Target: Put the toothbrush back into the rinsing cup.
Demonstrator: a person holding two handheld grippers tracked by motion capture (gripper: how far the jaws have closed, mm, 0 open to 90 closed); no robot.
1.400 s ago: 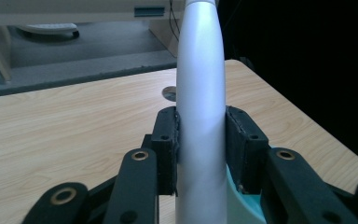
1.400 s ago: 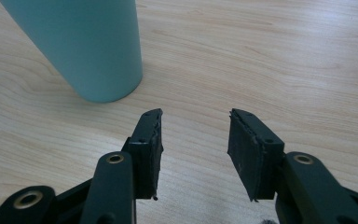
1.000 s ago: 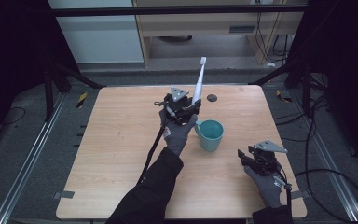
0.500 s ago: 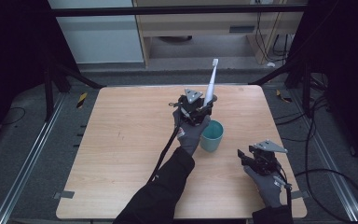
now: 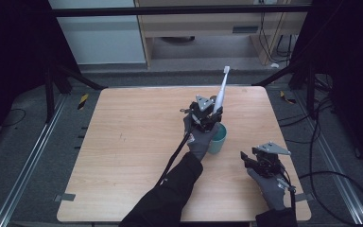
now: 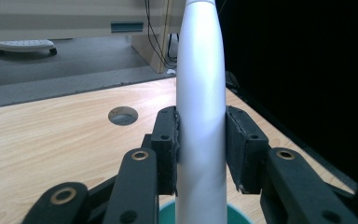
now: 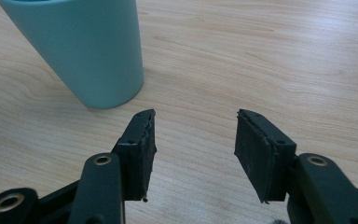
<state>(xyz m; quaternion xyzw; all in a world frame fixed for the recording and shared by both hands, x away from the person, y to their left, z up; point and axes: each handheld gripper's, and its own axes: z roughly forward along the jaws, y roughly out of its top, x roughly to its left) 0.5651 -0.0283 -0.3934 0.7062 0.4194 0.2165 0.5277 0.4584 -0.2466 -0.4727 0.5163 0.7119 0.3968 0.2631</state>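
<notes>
A white toothbrush [image 5: 221, 89] stands nearly upright, brush head up, and my left gripper [image 5: 211, 116] is shut on its handle. In the left gripper view the thick white handle [image 6: 200, 93] sits between the two pads, and its lower end hangs over the mouth of a teal cup [image 6: 235, 213]. The cup [image 5: 219, 138] stands on the wooden table [image 5: 132, 142] right of centre, partly hidden by my left hand. My right gripper [image 5: 255, 159] rests low near the table's front right, open and empty. In the right gripper view [image 7: 193, 144] the cup [image 7: 88, 51] stands just ahead to the left.
A round hole [image 6: 122, 115] is set in the tabletop beyond the cup. The table's right edge [image 6: 261, 121] drops into dark space. Black frame posts and cables surround the table, with a cabinet on the floor behind it.
My left gripper has carried the toothbrush to the right and downward, from beside the cup to over its mouth. The right gripper has stayed where it was.
</notes>
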